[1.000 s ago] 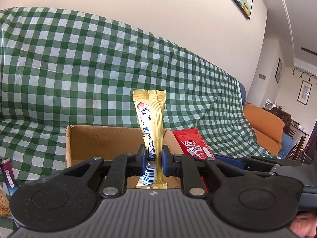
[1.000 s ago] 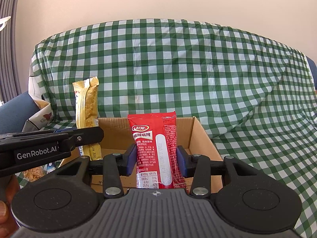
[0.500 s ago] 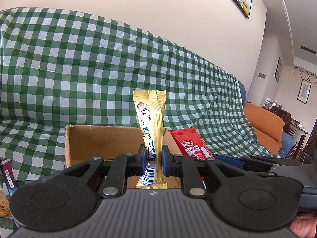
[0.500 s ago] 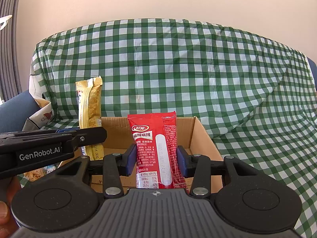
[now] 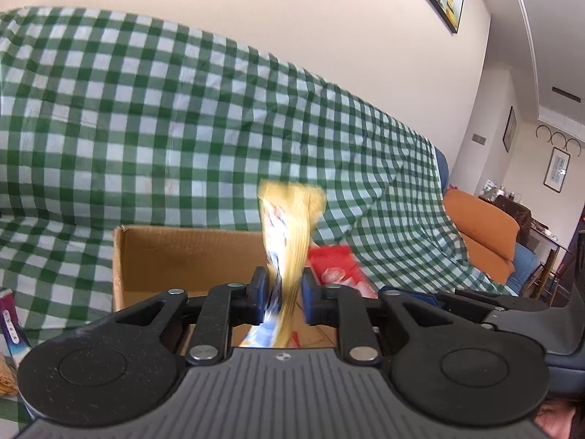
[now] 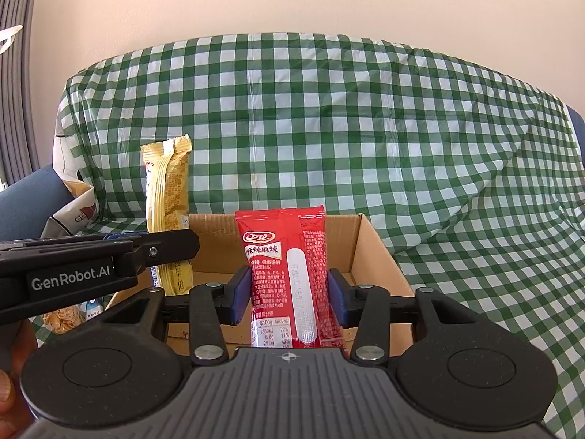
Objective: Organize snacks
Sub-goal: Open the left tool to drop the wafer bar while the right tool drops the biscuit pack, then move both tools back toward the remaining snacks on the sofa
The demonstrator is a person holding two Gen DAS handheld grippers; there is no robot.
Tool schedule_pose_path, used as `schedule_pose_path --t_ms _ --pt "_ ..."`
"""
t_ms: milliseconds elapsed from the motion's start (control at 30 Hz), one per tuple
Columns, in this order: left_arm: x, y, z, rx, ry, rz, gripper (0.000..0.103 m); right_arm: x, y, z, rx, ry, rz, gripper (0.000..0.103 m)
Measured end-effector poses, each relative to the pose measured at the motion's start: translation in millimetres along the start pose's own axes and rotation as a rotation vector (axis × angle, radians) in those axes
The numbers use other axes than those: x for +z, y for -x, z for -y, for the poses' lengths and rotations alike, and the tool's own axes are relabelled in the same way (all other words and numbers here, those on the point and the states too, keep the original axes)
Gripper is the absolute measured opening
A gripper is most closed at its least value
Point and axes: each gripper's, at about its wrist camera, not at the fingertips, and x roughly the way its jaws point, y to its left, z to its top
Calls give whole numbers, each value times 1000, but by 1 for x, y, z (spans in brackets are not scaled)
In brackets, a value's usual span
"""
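Note:
My left gripper [image 5: 284,294] hangs over an open cardboard box [image 5: 182,256] on a green checked cloth. Its jaws are opening. A yellow snack packet [image 5: 292,219] stands blurred between the pads, with small gaps on both sides. In the right wrist view, the same yellow packet [image 6: 166,190] rises behind the left gripper's finger [image 6: 172,248]. My right gripper [image 6: 290,300] is over the box [image 6: 369,248] too, jaws opening. An upright red snack packet [image 6: 285,274] stands between its pads, and the pads have just come off it. The red packet [image 5: 336,270] also shows right of the yellow one.
The checked cloth [image 6: 365,128] covers a sofa back behind the box. A purple packet [image 5: 9,318] and a bag of snacks [image 6: 62,318] lie left of the box. A patterned paper bag [image 6: 73,197] stands at far left, an orange cushion [image 5: 482,226] at far right.
The left jaws have parted and the yellow packet has gone blurred and tilted, slipping between them. The right jaws have widened off the red packet. Neither hand has moved.

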Motion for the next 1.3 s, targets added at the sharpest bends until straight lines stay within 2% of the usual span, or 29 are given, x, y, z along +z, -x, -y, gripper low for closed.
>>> schedule_pose_path --t_ms 33,67,300,400,467,533,600,667,733,800,867,900,967,1000,1033,1100,1300 --pt "-1 0 1 14 -3 0 56 0 -1 0 -15 1 0 68" --pt "-1 1 1 28 -10 10 60 0 -1 0 -25 5 3 76" --pt "3 5 -8 59 27 29 59 3 -4 1 -14 -2 4 78" --pt "6 10 -14 74 44 35 46 4 -5 1 -10 -5 8 78" --pt "6 14 -19 95 46 32 30 5 -5 1 -7 -17 9 79" --pt "6 19 -24 118 38 15 22 6 -5 0 -4 -30 13 79" --pt "7 27 -32 137 25 -5 20 6 -5 -2 6 -36 17 78" --pt "11 38 -44 124 20 -31 20 7 -3 -6 15 -37 27 78" --pt "20 53 -57 87 2 -63 20 7 -1 -10 36 -46 38 71" --pt "28 75 -70 63 -38 -73 20 7 3 -16 72 -64 43 55" --pt "28 95 -85 20 -67 -103 20 7 7 -23 127 -81 46 43" --pt "24 106 -93 24 -81 -98 20 7 10 -28 154 -84 49 41" --pt "6 120 -114 46 -53 -110 20 6 13 -39 202 -84 46 40" --pt "2 120 -126 88 0 -159 19 5 14 -44 222 -82 40 40" --pt "2 125 -132 129 11 -147 19 4 15 -50 242 -80 32 40" --pt "5 138 -143 150 35 -109 19 1 17 -64 279 -66 19 40" --pt "5 154 -179 215 167 -119 19 -7 24 -107 371 14 21 40"
